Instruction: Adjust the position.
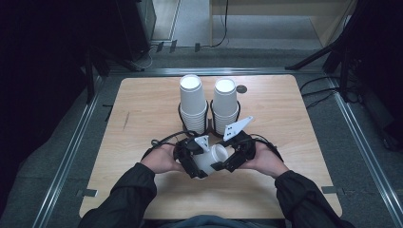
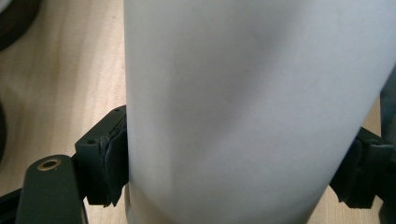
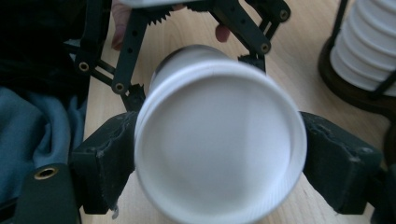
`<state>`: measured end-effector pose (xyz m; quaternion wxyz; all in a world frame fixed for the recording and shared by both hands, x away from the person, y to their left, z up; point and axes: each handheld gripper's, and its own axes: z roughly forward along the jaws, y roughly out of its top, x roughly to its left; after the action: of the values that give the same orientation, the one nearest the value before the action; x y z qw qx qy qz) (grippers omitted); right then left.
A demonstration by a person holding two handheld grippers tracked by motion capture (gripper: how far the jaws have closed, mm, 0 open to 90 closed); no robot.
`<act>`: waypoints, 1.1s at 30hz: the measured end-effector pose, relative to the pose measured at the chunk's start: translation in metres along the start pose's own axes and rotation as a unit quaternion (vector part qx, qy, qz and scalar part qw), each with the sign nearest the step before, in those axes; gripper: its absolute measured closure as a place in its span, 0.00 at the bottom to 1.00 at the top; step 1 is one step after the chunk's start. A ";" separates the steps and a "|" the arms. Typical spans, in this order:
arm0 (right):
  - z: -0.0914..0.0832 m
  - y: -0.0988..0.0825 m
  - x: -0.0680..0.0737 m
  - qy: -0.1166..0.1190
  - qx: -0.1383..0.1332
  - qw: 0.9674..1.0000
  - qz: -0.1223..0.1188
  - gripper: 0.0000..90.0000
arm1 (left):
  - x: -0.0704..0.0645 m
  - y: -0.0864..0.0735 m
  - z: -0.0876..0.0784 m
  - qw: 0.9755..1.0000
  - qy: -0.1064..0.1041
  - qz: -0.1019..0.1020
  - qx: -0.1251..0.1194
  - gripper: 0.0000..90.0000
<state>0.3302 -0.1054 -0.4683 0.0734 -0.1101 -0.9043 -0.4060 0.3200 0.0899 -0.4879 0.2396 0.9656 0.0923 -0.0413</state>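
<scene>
Left hand-held gripper point(image 1: 196, 164) pinches the white paper cup point(image 1: 212, 158) across its wall; the cup lies sideways just above the bench point(image 1: 142, 109), long axis running 9-to-3 o'clock, closed bottom toward 3. Right hand-held gripper point(image 1: 227, 161) at 3 o'clock, jaws spread either side of that bottom end; I judge it is not clamped.

A light wooden table point(image 1: 142, 114) with rounded corners and a pale grain carries everything; it stands inside a grey metal frame on a dark floor. Toward its far edge, near the middle, two black wire holders point(image 1: 209, 124) stand directly on the wood, side by side and just touching. Each holds a tall stack of white paper cups: the left stack point(image 1: 192, 102) and the right stack point(image 1: 225, 102). Just beside the right stack, a small dark round disc point(image 1: 242, 89) sits in the tabletop.
</scene>
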 end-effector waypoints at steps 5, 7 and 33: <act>0.002 0.003 0.002 0.013 0.011 1.000 -0.012 0.27 | -0.002 -0.002 -0.002 1.000 0.004 0.003 -0.012 0.16; 0.000 0.004 0.003 0.012 0.006 1.000 -0.018 0.27 | -0.002 -0.003 -0.005 1.000 0.004 0.002 -0.020 0.15; -0.035 -0.005 -0.008 -0.034 -0.041 0.998 0.017 0.27 | 0.013 -0.022 -0.038 0.990 0.028 -0.062 -0.127 0.00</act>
<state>0.3386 -0.1360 -0.4506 0.0448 -0.1423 -0.8866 -0.4378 0.3294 0.1287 -0.4654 0.3551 0.9204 0.1628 -0.0167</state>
